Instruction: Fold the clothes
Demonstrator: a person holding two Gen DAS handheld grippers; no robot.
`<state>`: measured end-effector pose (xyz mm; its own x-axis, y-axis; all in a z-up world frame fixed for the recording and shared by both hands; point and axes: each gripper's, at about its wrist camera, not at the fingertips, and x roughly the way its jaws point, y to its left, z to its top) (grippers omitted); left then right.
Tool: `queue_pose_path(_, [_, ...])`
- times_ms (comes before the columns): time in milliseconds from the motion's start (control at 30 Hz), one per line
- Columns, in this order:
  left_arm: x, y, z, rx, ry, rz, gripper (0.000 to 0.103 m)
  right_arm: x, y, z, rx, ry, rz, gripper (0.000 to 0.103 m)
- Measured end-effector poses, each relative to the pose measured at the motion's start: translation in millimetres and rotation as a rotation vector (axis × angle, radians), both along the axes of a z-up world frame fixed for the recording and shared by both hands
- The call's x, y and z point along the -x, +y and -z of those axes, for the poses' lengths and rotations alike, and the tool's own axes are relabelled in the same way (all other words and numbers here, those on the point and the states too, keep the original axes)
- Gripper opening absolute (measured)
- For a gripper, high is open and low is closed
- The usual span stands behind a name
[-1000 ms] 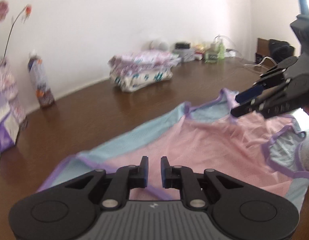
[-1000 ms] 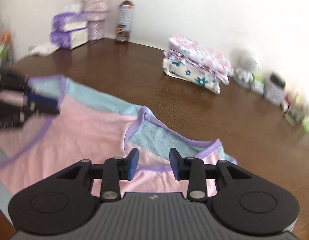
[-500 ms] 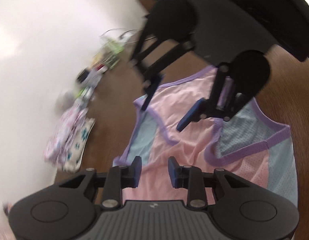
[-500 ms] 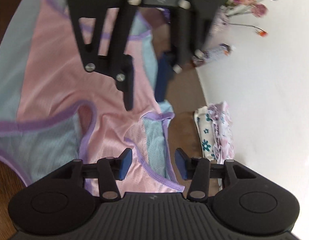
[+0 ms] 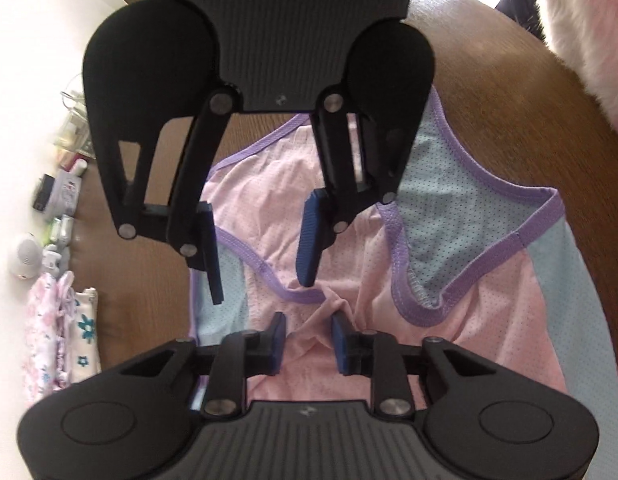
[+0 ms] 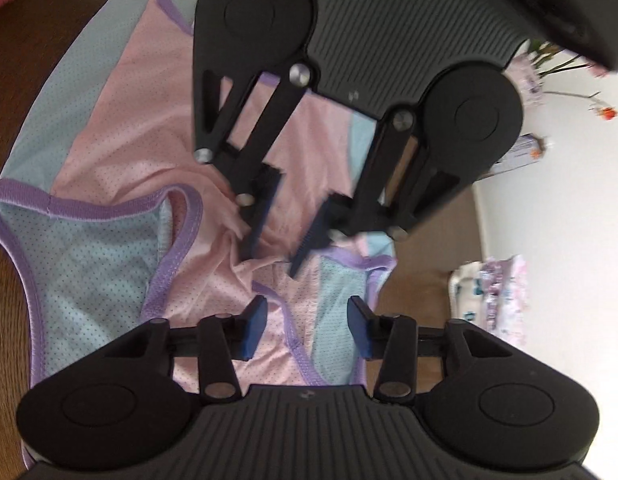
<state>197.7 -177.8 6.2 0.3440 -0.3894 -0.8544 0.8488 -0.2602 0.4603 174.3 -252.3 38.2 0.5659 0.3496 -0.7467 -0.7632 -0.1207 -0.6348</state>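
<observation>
The pink and blue mesh top [image 5: 461,320] is spread flat on the brown wooden desk [image 5: 509,92], its long axis running away from the left gripper [image 5: 307,330], whose parted jaws straddle a raised pinch of pink fabric without yet closing; the left is judged the nearer. The right gripper [image 6: 307,322] is held facing it, released, over the same middle. A folded stack [image 5: 61,344] lies near the desk's wall edge.
</observation>
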Motion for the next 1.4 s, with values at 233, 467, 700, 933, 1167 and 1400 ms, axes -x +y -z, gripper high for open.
queue_pose_path(233, [11.4, 18.9, 13.5, 0.052, -0.093, 0.042, 0.002, -25.4, 2.6, -5.7, -0.007, 0.200, 0.020, 0.012])
queue_pose_path(467, [14.8, 30.8, 12.4, 0.105, -0.189, 0.018, 0.004, -2.8, 1.2, 6.8, -0.050, 0.113, 0.144, 0.003])
queue_pose_path(700, [4.4, 13.2, -2.7, 0.170, -0.139, -0.048, 0.011, 13.8, -11.0, 12.6, -0.084, -0.052, 0.348, 0.003])
queue_pose_path(933, [14.5, -4.3, 11.2, 0.139, -0.165, -0.018, 0.007, 22.8, -14.7, 20.0, -0.067, -0.077, 0.421, 0.003])
queue_pose_path(1167, [10.3, 8.6, -1.0, 0.195, -0.165, -0.080, 0.011, 5.1, -26.4, -19.6, -0.213, 0.071, 0.547, 0.019])
queue_pose_path(1400, [-14.2, 19.2, -12.7, 0.211, -0.216, -0.273, 0.012, -11.1, -18.0, -27.8, -0.339, 0.157, 0.575, 0.028])
